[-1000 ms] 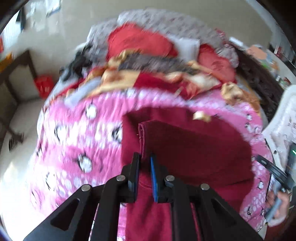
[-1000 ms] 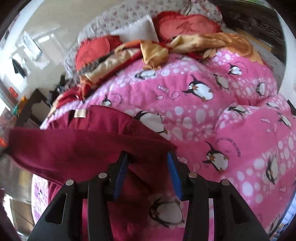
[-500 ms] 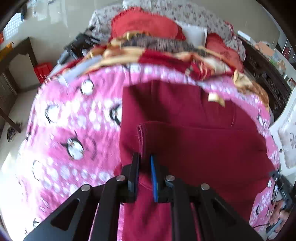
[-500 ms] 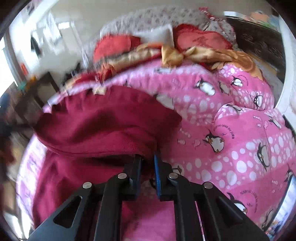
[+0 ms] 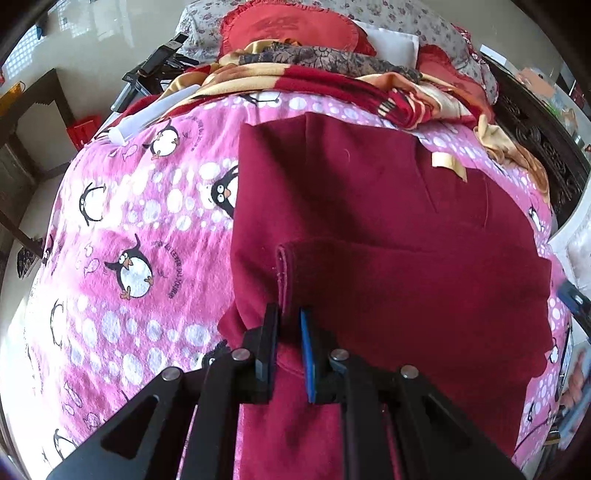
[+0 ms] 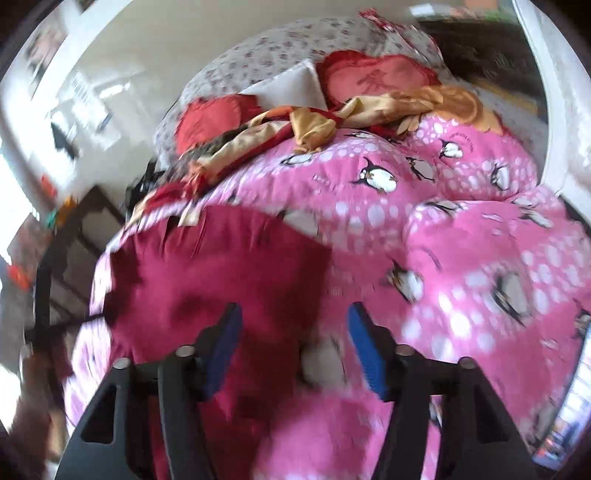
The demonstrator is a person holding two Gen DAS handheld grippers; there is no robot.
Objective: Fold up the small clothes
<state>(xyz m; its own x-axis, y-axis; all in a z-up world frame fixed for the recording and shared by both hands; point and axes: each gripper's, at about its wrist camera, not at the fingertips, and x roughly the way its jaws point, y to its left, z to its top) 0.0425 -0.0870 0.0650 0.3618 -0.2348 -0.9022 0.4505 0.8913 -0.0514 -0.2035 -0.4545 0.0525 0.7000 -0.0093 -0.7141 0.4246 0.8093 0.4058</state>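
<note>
A dark red garment lies spread on a pink penguin-print quilt that covers the bed, its lower part doubled up over the rest so that a folded edge runs across it from left to right in the left wrist view. Its long axis runs from the near edge of the bed up toward the pillows, and a small tan label sits near its far right corner; nothing on the label can be read. The near end of the garment is hidden under the left gripper, whose jaws are pressed together on the left end of the folded edge, pinching the cloth. In the right wrist view the garment is smeared by motion blur, and its left side runs off behind dark shapes too blurred to name. The right gripper stands over the garment's right edge with its jaws spread wide and opening; cloth shows between them, but the pads do not press on it. Small dark script is printed beside some penguins on the quilt, too small to read. Beyond the garment, a rumpled red and gold blanket lies across the bed, and red cushions lean at its head, one of them bearing a faint character in the right wrist view.
</note>
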